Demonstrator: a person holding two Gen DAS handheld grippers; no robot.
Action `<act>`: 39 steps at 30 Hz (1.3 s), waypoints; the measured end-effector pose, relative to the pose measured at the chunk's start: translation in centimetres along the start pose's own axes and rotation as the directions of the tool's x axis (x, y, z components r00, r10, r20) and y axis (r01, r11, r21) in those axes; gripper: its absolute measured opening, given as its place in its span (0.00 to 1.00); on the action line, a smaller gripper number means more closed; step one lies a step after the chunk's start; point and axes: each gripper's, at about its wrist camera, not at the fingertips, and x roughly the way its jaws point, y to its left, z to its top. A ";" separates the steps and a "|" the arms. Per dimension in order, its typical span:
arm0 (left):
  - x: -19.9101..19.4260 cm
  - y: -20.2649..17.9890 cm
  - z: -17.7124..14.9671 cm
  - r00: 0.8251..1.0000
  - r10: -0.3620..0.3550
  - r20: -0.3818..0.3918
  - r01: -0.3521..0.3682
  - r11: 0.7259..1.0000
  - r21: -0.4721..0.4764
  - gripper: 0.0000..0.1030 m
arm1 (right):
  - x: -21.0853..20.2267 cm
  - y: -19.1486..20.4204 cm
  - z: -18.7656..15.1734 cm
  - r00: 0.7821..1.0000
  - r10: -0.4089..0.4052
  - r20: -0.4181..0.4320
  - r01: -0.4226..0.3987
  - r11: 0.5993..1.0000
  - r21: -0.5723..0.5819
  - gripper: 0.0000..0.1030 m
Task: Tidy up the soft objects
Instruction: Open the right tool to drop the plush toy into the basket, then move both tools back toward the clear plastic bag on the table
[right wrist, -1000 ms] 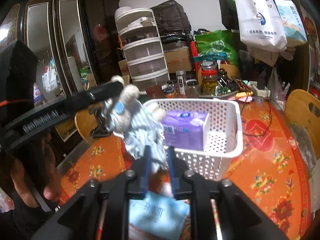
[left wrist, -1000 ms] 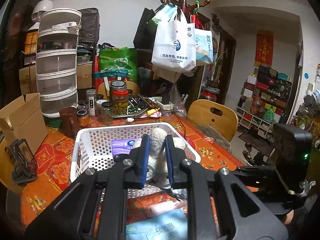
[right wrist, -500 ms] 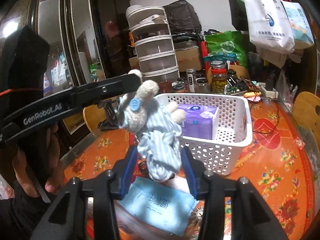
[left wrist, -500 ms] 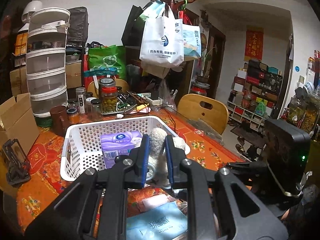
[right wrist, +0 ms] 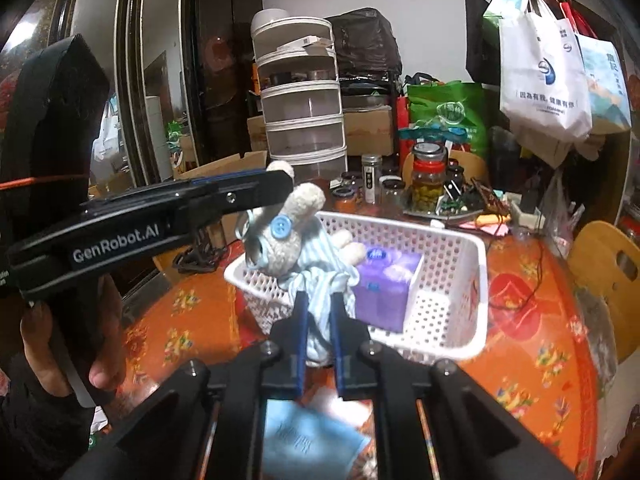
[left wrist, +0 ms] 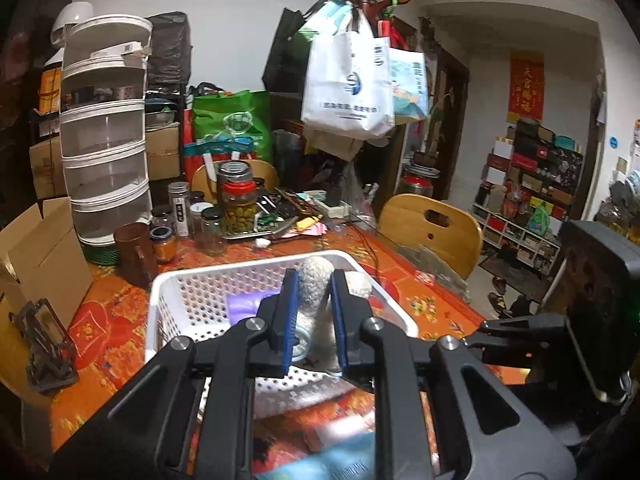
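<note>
A table [right wrist: 532, 364] with an orange flowered cloth carries everything. At its far edge stand a tiered white rack [left wrist: 106, 136], jars [left wrist: 239, 208] and a tray of clutter; a cardboard box [left wrist: 44, 252] sits at the far left corner as the left wrist view shows it.

Toward the near edge lies a white perforated basket [right wrist: 448, 312]. Inside it, against the divider, sits a purple tissue pack [right wrist: 386, 284].

The toy [right wrist: 296, 236], a beige plush animal with a blue button eye and a blue-striped garment, hangs in the air over the basket's near left corner, above the rim, as the right wrist view shows it. It is held from both ends.

The left claw [right wrist: 286, 186] reaches in level from the left of that view and is clenched on the toy's ears; in its own view the plush fills the gap between the blue pads. A hand [right wrist: 68, 344] grips its handle.

The right claw [right wrist: 318, 316] has just been closing and now grasps the striped cloth at the toy's lower end, with the cloth bunched between its pads.

A light blue packet [right wrist: 308, 440] lies on the cloth at the near edge, under the right claw.
</note>
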 end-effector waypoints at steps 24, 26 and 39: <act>8.1 10.4 -2.9 0.973 0.197 -0.117 -0.213 0.968 -0.137 0.98 | 11.5 -1.2 2.4 0.984 0.035 -0.175 -0.031 0.999 0.023 0.15; 7.3 10.3 -3.2 0.977 0.181 -0.115 -0.196 0.971 -0.137 0.98 | 11.2 -2.2 1.7 0.983 0.034 -0.181 -0.024 0.998 0.054 0.36; 1.1 5.9 -9.2 0.949 0.270 -0.162 -0.287 0.954 -0.090 1.00 | 3.4 -4.9 -3.0 0.997 -0.032 -0.066 0.043 0.985 0.165 0.95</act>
